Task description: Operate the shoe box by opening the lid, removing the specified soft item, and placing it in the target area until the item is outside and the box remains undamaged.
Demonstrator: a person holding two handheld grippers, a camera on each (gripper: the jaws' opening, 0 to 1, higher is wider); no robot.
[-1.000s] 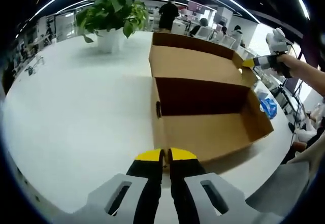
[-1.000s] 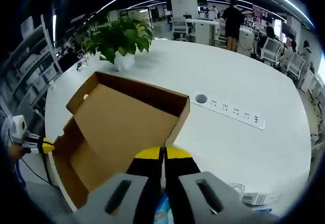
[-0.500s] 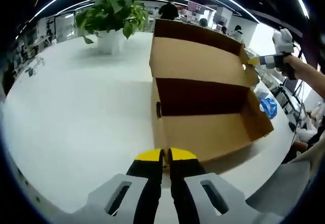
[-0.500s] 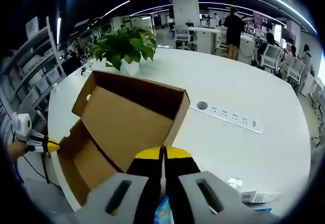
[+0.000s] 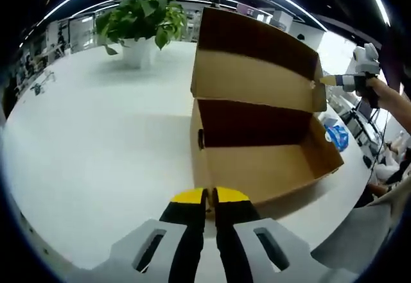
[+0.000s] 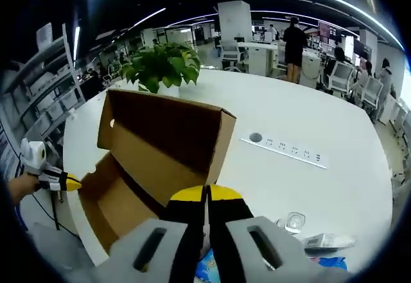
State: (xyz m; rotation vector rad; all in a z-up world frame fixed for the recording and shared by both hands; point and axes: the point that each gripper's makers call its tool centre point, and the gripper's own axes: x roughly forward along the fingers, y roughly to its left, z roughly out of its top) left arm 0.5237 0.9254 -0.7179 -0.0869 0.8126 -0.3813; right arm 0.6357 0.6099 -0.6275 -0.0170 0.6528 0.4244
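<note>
The brown shoe box [image 5: 263,167] lies open on the white table [image 5: 96,142], its inside bare. Its lid [image 5: 257,61] stands nearly upright on the far side. My left gripper [image 5: 209,196] is shut at the box's near corner, the end wall running in between its yellow tips. My right gripper [image 5: 329,80] reaches in from the right, shut on the lid's side edge. In the right gripper view its tips [image 6: 205,193] are closed against the lid [image 6: 164,126], with the box [image 6: 119,199] below and the left gripper [image 6: 61,181] at the box's corner. A blue soft item [image 5: 338,135] lies on the table beside the box.
A potted plant [image 5: 141,23] stands at the far side of the table; it is also the plant [image 6: 164,65] behind the lid. A power strip [image 6: 289,151] and a round port [image 6: 255,138] are set into the table [image 6: 334,193]. A small clear object [image 6: 294,222] lies near. People stand at desks beyond.
The lid has swung up from lying back flat to nearly upright, carried by my right gripper. The left gripper and the box body have stayed put.
</note>
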